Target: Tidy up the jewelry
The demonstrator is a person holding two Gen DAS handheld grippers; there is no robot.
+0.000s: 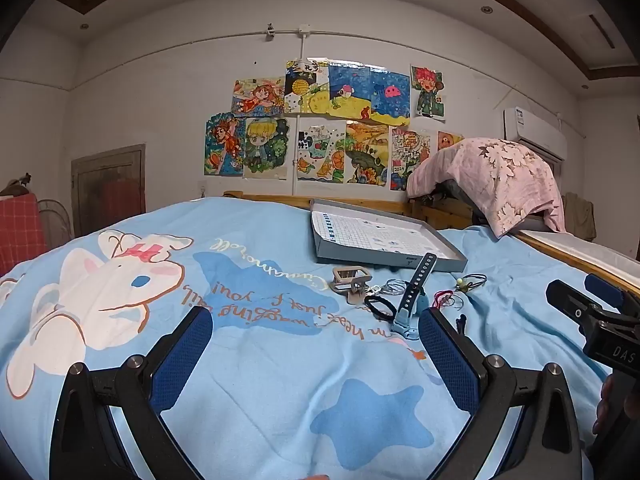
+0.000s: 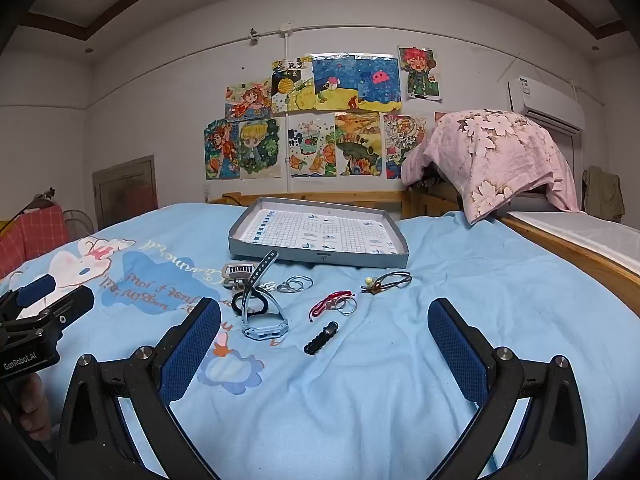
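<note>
Jewelry lies scattered on a light blue bedspread in front of a shallow grey box lid (image 2: 320,258) (image 1: 384,258). A blue watch (image 2: 262,312) (image 1: 412,300) stands on its side with its strap up. Near it are a black hair tie (image 2: 248,303), thin silver rings (image 2: 298,284), a red cord bracelet (image 2: 330,302), a small black clip (image 2: 322,338), a beaded hair tie (image 2: 386,281) and a metal clasp (image 2: 238,271) (image 1: 351,278). My left gripper (image 1: 316,344) is open, just short of the watch. My right gripper (image 2: 324,340) is open, wide around the black clip area, above the bedspread.
A pink flowered pillow (image 2: 500,160) rests on the wooden bed frame (image 2: 580,256) at the right. Drawings (image 2: 320,120) cover the far wall. A red checked cloth (image 2: 32,236) hangs at the left. Each gripper shows in the other's view, the left one (image 2: 36,320) and the right one (image 1: 592,320).
</note>
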